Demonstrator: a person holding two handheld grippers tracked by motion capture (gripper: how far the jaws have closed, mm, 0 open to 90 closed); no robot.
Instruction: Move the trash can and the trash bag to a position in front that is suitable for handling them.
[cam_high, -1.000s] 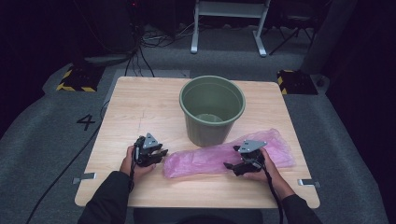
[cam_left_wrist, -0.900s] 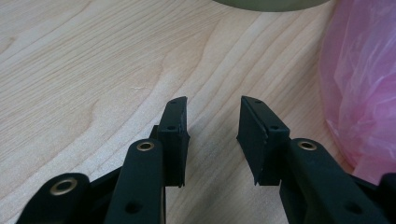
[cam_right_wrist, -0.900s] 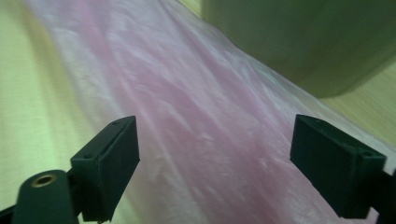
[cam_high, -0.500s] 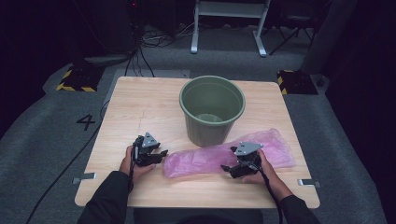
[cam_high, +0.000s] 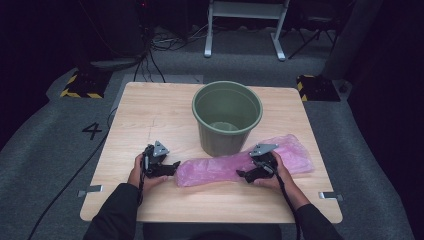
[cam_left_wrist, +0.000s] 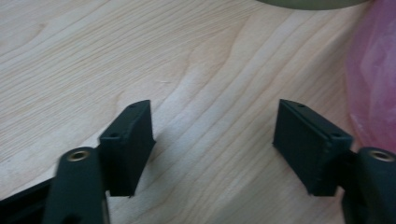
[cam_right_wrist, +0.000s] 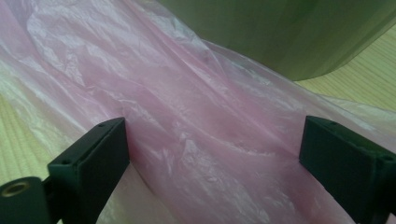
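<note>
Fingers (cam_right_wrist: 88, 163) of the right gripper (cam_high: 248, 173) stand wide apart, straddling a crumpled translucent pink plastic bag (cam_high: 220, 167) that lies flat on the pale wooden counter (cam_high: 150, 110), touching the round dark-green plastic bucket (cam_high: 227, 116). Left gripper (cam_high: 172, 166) spread wide too, over bare wood just beside the bag's end.

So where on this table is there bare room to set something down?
Bare wood lies left of the green bucket, out to the table edge, and along the near edge between the forearms. It is crowded in front of the bucket, where the pink plastic bag stretches between left gripper and right gripper.
</note>
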